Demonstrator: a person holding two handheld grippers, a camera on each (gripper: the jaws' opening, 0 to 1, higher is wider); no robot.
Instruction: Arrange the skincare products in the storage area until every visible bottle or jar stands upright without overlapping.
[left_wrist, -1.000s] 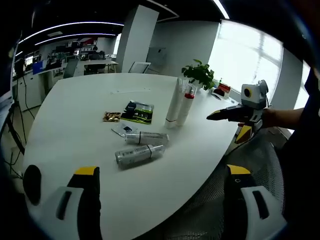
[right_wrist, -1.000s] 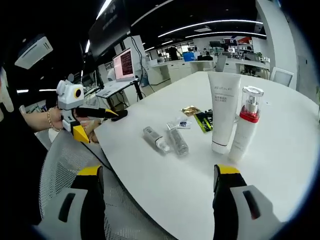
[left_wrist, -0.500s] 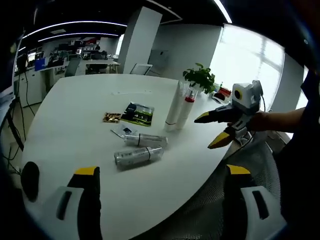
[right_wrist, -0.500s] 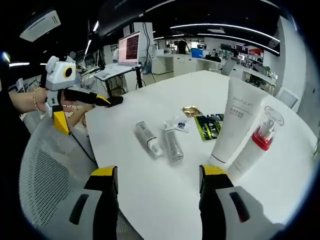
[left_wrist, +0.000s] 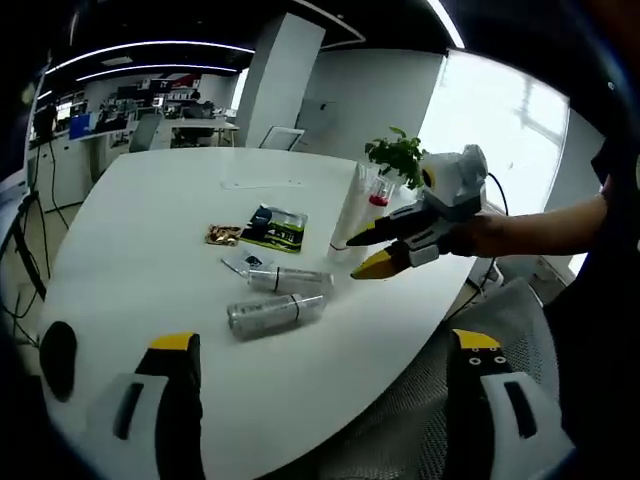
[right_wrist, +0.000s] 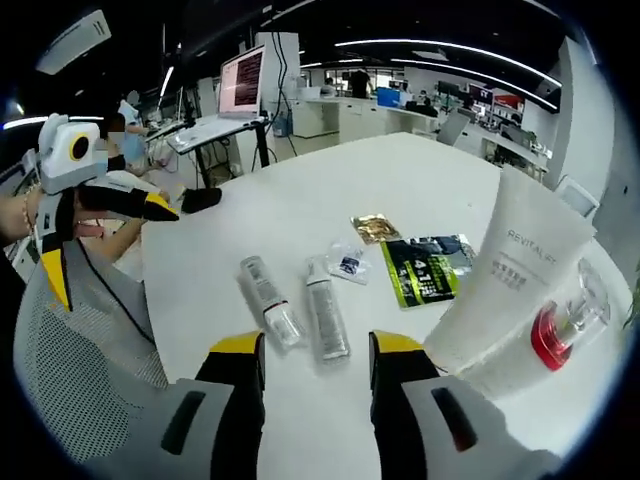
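The right gripper (left_wrist: 375, 250) has come in over the table (left_wrist: 150, 210) from its far edge and now hangs just short of the two lying bottles; its jaws have narrowed and stand part open with nothing between them. The left gripper (left_wrist: 315, 400) has stayed back at the near edge, jaws wide and empty.

On the table, the tube (right_wrist: 520, 275) and the pump bottle (right_wrist: 560, 335) stand upright, touching or nearly so. Two clear bottles lie flat side by side: the left bottle (right_wrist: 268, 302) and the right bottle (right_wrist: 325, 318). Beyond them lie a green packet (right_wrist: 425, 270), a gold sachet (right_wrist: 375, 227) and a small sachet (right_wrist: 347, 265).

The step in hand looks like a reach for the right bottle. To do it well, line the jaws across its body near the middle, clear of its neighbour, close firmly, then tip it up base-down on a bare patch apart from the tube.
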